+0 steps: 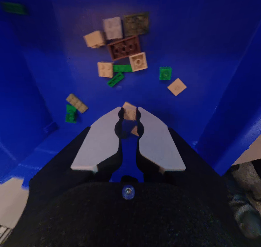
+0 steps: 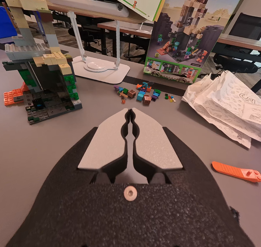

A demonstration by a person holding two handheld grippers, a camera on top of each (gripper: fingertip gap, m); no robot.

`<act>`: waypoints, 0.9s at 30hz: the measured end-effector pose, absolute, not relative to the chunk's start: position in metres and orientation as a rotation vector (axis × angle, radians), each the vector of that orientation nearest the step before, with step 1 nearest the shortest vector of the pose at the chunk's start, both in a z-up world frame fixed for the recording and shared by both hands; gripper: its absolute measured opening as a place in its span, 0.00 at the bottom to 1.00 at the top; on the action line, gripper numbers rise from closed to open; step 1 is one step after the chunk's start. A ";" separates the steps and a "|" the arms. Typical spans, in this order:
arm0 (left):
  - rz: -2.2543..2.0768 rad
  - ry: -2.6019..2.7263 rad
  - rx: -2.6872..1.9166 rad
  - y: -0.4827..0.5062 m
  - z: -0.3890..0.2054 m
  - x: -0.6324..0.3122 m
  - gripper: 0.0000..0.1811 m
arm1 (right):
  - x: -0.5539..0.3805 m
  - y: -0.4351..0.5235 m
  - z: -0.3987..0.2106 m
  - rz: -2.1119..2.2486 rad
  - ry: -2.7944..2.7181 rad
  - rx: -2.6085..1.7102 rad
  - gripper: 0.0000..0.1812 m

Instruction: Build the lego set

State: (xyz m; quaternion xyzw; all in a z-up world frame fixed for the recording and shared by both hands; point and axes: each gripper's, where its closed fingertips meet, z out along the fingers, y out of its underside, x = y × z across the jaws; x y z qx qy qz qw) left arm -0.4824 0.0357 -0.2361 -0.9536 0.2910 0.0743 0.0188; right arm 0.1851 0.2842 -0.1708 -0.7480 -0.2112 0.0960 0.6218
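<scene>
- Left gripper (image 1: 129, 113) is pointing down into a blue bin (image 1: 211, 99), with its fingertips pinched on a small tan brick (image 1: 129, 113). The picture's a bit blurry, so I can't tell whether the brick is lifted off the bin floor.
- The rest of the loose pieces sit further into the bin: a clump with a brown plate (image 1: 124, 48), a grey brick (image 1: 112, 28), a dark olive tile (image 1: 136, 24) and several tan ones, all touching or nearly touching.
- Off to the side there's a green square plate (image 1: 165, 73) and a tan flat tile (image 1: 177, 86), close together but apart. Near the left wall, a tan strip (image 1: 77, 103) lies against a green piece (image 1: 71, 113).
- Bin walls rise on both sides of the gripper, and the bare blue floor around the fingertips is pretty open.
- Right gripper (image 2: 130, 110) hovers low over the grey table (image 2: 42, 148), fingers pressed together with nothing between them.
- Ahead and to its left stands the half-built model (image 2: 42, 73), with an orange plate sticking out at its base.
- Straight ahead is a little scatter of minifigure bits (image 2: 141, 93), then the set box (image 2: 183, 42) standing upright behind them.
- Crumpled paper bags (image 2: 226, 106) lie to the right and an orange brick separator (image 2: 237, 171) lies near the gripper body; the white stand (image 2: 101, 69) holds the booklet overhead.
- Clear table directly in front of the tips.
</scene>
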 end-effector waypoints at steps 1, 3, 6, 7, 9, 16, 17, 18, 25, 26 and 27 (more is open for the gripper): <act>0.232 0.852 -2.939 0.041 -0.227 -0.487 0.09 | 0.185 0.284 -0.171 0.221 -0.486 -1.720 0.00; 0.236 0.763 -2.908 0.049 -0.212 -0.498 0.09 | 0.185 0.285 -0.173 0.223 -0.485 -1.724 0.00; 0.259 0.704 -2.898 0.055 -0.199 -0.511 0.09 | 0.185 0.285 -0.173 0.223 -0.488 -1.724 0.00; 0.261 0.692 -2.903 0.055 -0.198 -0.514 0.09 | 0.185 0.285 -0.173 0.224 -0.488 -1.724 0.00; 0.274 0.679 -2.916 0.056 -0.199 -0.519 0.09 | 0.185 0.285 -0.173 0.226 -0.487 -1.726 0.00; 0.291 0.698 -2.983 0.054 -0.216 -0.525 0.10 | 0.185 0.285 -0.173 0.228 -0.489 -1.724 0.00; 0.287 0.713 -2.991 0.052 -0.218 -0.524 0.10 | 0.185 0.285 -0.173 0.228 -0.489 -1.724 0.00; 0.291 0.725 -2.998 0.051 -0.220 -0.523 0.12 | 0.185 0.285 -0.173 0.229 -0.489 -1.724 0.00; 0.290 0.848 -3.034 0.032 -0.222 -0.516 0.18 | 0.184 0.284 -0.173 0.236 -0.494 -1.723 0.00; 0.286 0.868 -3.041 0.028 -0.223 -0.515 0.18 | 0.184 0.284 -0.173 0.238 -0.493 -1.722 0.00; 0.286 0.891 -3.049 0.024 -0.223 -0.513 0.18 | 0.183 0.284 -0.173 0.240 -0.493 -1.723 0.00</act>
